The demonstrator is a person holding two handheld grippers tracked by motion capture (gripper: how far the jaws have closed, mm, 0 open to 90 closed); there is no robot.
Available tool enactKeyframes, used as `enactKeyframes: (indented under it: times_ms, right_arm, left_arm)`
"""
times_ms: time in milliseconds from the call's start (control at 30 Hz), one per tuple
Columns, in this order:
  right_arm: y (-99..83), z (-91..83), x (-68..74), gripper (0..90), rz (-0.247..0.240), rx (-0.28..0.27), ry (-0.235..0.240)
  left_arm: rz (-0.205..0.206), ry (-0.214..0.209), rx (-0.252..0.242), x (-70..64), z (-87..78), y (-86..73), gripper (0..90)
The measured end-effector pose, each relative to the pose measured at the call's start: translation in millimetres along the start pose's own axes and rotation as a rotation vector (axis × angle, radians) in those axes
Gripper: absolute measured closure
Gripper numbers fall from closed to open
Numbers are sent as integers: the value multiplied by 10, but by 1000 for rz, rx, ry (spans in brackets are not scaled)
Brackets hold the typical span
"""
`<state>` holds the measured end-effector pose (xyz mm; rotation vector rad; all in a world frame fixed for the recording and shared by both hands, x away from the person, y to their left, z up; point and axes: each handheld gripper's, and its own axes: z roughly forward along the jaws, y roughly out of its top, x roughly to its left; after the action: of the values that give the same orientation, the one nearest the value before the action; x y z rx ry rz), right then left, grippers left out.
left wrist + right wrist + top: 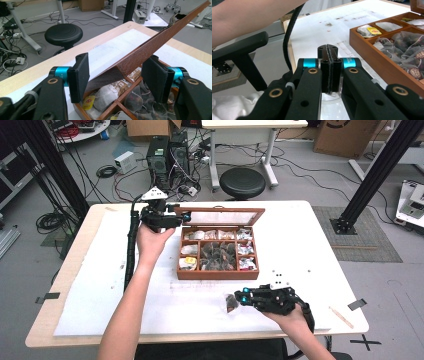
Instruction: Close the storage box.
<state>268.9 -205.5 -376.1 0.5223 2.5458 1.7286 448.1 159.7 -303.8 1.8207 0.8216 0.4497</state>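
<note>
Tea bag [231,303] is lying on the white worktop [300,250] just in front of the wooden tea box [218,271], at the tip of the right gripper [243,296]. In the right gripper view, that gripper's jaws are pressing together w/ only a thin edge showing between the pads, prob. the bag's string or wrapper, so the bag is likely being lifted out or carried away from the box. Left gripper [116,75] is sitting at the box's lid [160,40], jaws spread either side of the lid's corner, not squeezing it; apparently propping the lid open so compartments stay reachable. Yellow tags [373,30] are showing on some bags, but print is too small to read.
</note>
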Motion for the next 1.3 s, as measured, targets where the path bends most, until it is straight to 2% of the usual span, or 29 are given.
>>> enactKeyframes:
  times_ms: [67, 400, 433, 633, 667, 867, 1300]
  right_arm:
    - [-6, -2, -11, 900, 5, 3, -1]
    - [8, -7, -24, 732, 17, -8, -21]
    - [23, -21, -33, 695, 12, -19, -27]
    - [59, -81, -73, 627, 11, -49, -63]
    - [68, -116, -88, 599, 8, -59, -87]
    - [87, -245, -166, 542, 11, -93, -141]
    - [41, -458, -277, 495, 31, -125, -255]
  left_arm:
    - [-1, -1, 0, -1, 0, 0, 396]
    - [0, -4, 1, 1, -1, -4, 396]
    - [1, -4, 1, 1, -1, -4, 396]
    - [1, -2, 2, -4, -4, -9, 396]
    - [0, -3, 0, -5, -4, -11, 396]
    - [0, -4, -3, -1, -1, -13, 396]
    - [0, -7, -6, 10, 5, -7, 396]
